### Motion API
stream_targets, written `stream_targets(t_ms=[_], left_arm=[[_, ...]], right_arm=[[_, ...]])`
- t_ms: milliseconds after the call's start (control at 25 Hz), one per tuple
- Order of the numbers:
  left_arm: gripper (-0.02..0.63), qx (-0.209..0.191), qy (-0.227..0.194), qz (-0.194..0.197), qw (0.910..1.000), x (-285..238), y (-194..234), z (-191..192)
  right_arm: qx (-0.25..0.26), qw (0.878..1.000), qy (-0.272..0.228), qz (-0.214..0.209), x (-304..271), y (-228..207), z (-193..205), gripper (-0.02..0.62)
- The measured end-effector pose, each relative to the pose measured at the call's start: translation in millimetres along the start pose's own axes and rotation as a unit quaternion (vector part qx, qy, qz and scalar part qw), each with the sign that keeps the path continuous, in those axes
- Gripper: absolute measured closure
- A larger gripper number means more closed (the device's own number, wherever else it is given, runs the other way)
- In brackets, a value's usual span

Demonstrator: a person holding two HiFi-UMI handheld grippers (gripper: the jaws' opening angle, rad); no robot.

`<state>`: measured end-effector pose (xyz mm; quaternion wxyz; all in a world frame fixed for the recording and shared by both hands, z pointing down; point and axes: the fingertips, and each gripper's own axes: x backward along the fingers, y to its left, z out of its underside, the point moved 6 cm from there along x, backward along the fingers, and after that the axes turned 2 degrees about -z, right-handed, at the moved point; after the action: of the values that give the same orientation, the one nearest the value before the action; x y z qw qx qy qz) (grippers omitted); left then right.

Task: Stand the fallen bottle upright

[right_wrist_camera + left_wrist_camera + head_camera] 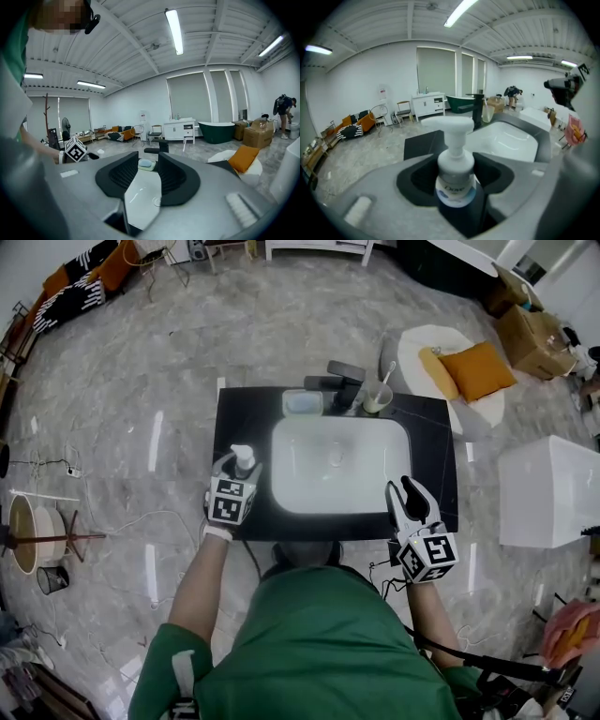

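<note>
Clamped between the left gripper's (457,166) jaws, pump bottle (452,140) about upright; next, likely seating its base on the surface (239,423), then letting go; right gripper's (147,165) jaws wide, empty.

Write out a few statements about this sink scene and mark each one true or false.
1. The left tool grips the bottle. True.
2. The bottle lies on its side in the basin. False: it is about upright between the left tool's jaws, over the counter left of the basin.
3. The right tool holds the cup. False: its jaws are apart and empty, and the cup stands at the back by the faucet.
4. A soap dish sits behind the basin. True.
</note>
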<state>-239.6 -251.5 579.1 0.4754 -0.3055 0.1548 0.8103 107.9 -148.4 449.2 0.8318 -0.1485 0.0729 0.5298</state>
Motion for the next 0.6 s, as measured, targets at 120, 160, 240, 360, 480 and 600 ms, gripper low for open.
stream_targets(t_ms=[120,160,240,360,480,600], left_arm=[[0.379,0.002,-0.012,-0.002,0.9999,-14.0,13.4,-17.9],[0.379,0.004,-0.016,-0.004,0.9999,-19.5,18.5,-23.2],[0.377,0.010,-0.023,-0.009,0.9996,-30.5,29.3,-32.7],[0.379,0.009,-0.034,-0.021,0.9992,-42.1,44.9,-48.0],[0.379,0.003,-0.042,-0.024,0.9988,-49.8,55.6,-65.7],[0.377,-0.001,-0.044,-0.022,0.9988,-59.9,61.3,-73.2]], right_arm=[[0.003,1.000,0.001,0.009,-2.0,-1.6,-5.2,0.465],[0.003,1.000,0.001,0.013,-2.4,-2.6,-6.4,0.465],[0.003,1.000,0.003,0.021,-2.0,-5.0,-8.1,0.465],[0.003,0.999,0.006,0.035,1.9,-6.5,-11.9,0.465],[0.000,0.999,0.006,0.047,3.0,-5.5,-15.6,0.465],[-0.003,0.999,0.006,0.053,-0.4,-5.4,-15.7,0.465]])
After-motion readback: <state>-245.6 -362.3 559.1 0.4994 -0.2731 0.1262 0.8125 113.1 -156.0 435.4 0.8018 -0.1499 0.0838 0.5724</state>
